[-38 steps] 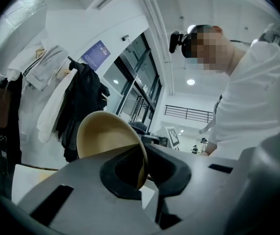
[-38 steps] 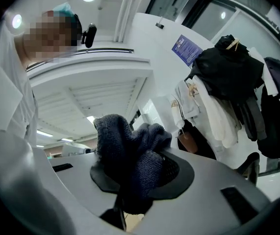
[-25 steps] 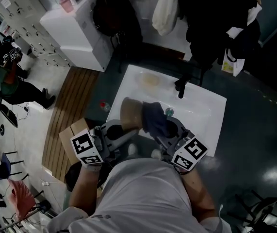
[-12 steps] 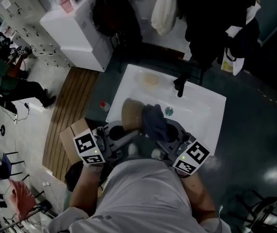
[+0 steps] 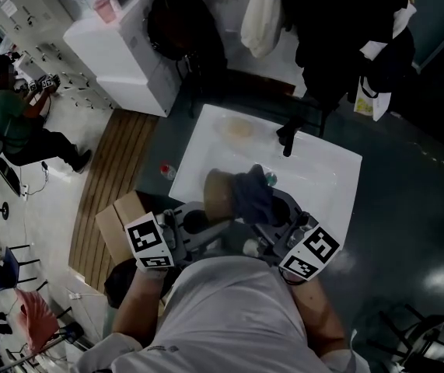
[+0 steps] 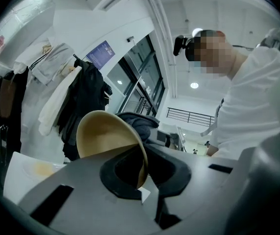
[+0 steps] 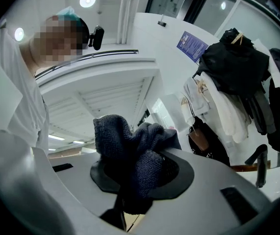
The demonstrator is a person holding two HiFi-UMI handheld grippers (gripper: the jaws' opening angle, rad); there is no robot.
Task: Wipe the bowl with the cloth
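One tan bowl (image 5: 218, 194) is tipped up on its edge above the front of the white sink (image 5: 326, 169). My left hand-held gripper (image 5: 208, 222) is clamped on its rim. In the left gripper view the rim runs down between the two jaws, which press on it from either side. A dark blue cloth (image 5: 253, 193) is bunched into a thick wad. In the head view it lies against the bowl's right side and partly covers it. My right hand-held gripper (image 5: 267, 217) has its jaws closed on the cloth. The right gripper view shows the fabric squeezed between them, with folds spilling up over the jaw tips. Both hand-held grippers are close together just in front of my chest, with their marker cubes toward me.

A small round drain fitting (image 5: 270, 179) shows in the basin just past the cloth. A dark faucet (image 5: 287, 140) stands at the sink's far edge, and a pale yellowish patch (image 5: 241, 127) lies near the far left corner; I cannot tell what it is. Left of the sink, a cardboard box (image 5: 117, 222) sits on the floor beside a wooden slat mat (image 5: 120, 169). Beyond the mat is a white cabinet (image 5: 124, 49) with a pink cup (image 5: 106, 6) on top. Dark and pale clothes (image 5: 346, 29) hang behind the sink. A person (image 5: 12, 127) is at the far left of the room.
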